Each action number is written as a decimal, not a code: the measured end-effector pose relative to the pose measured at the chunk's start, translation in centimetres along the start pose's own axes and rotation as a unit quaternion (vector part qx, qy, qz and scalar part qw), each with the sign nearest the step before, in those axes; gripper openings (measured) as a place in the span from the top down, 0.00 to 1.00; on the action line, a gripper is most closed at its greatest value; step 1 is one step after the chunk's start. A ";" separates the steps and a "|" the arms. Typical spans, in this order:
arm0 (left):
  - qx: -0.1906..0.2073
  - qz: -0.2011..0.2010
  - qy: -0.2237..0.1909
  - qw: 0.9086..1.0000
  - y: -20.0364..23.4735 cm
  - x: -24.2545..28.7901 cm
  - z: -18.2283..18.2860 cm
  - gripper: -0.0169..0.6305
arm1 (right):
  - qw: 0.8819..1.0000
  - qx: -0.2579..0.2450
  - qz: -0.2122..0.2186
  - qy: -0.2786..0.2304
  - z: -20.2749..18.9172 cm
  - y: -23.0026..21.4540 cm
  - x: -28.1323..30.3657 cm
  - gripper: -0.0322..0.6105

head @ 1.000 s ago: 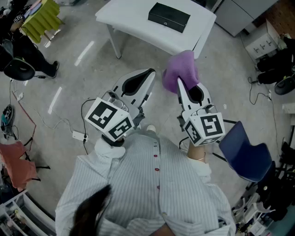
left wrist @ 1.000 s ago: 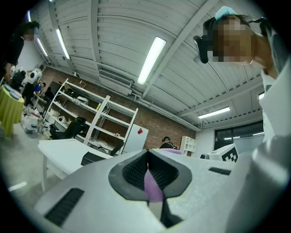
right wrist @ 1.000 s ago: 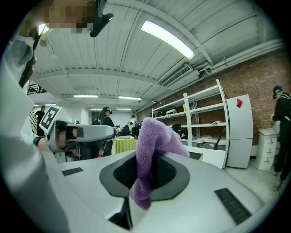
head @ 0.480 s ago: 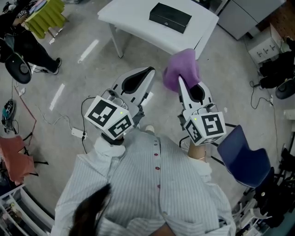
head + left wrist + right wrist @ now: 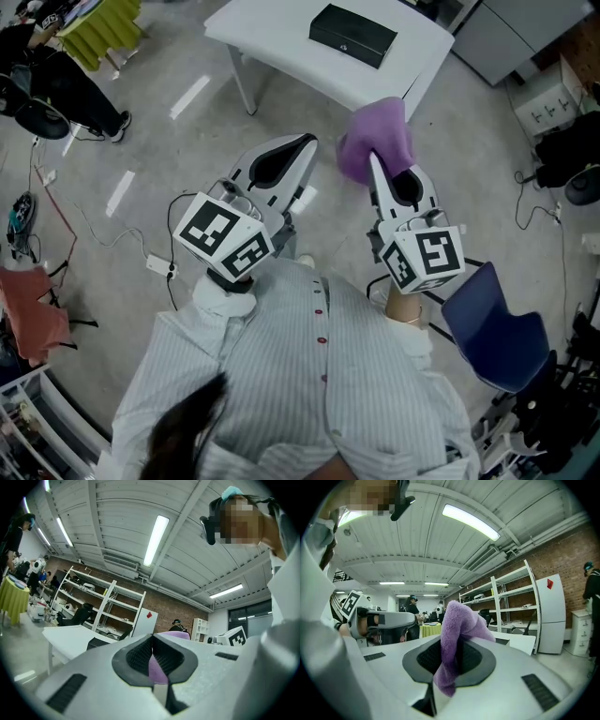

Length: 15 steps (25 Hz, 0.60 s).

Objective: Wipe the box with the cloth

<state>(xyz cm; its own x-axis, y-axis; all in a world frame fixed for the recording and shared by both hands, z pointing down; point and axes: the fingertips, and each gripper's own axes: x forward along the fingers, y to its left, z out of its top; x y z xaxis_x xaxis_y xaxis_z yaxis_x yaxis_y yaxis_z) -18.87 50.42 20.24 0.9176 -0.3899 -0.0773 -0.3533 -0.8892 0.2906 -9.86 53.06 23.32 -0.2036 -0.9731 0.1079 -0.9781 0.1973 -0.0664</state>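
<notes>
Box of black material, flat and rectangular [image 5: 352,35], lies near the far edge of the white table [image 5: 272,33]. Short of the table's near edge, over bare grey floor [image 5: 291,111], the right gripper [image 5: 373,161] pinches a fluffy purple cloth [image 5: 375,136]. The left gripper [image 5: 307,142] beside it is closed and empty. A blue chair [image 5: 495,330] and a white power strip [image 5: 159,270] sit well back from the table.

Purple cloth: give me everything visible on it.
The cloth is purple and fuzzy, like fleece or microfibre, and crumpled into a soft bunch. The right gripper is shut on its middle. A rounded lump pokes out past the jaw tips and a short tail hangs out behind them. It is held in the air, short of the white table, touching only the jaws.
</notes>
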 end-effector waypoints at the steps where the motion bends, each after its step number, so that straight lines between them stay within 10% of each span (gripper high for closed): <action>1: 0.000 -0.001 0.000 1.000 0.5 0.4 0.0 0.96 | 1.000 0.000 -0.001 0.000 0.0 -0.4 0.6 0.87; 15: -0.010 -0.031 0.021 0.999 15.5 10.3 3.1 0.96 | 0.999 0.008 -0.040 0.019 1.4 -6.6 16.0 0.87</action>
<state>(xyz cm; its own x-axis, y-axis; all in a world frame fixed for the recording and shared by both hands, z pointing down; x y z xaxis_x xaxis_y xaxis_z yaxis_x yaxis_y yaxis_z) -15.45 31.88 21.03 0.9447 -0.3231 -0.0563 -0.2918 -0.9063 0.3058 -6.57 35.98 24.07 -0.1273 -0.9801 0.1520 -0.9904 0.1174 -0.0727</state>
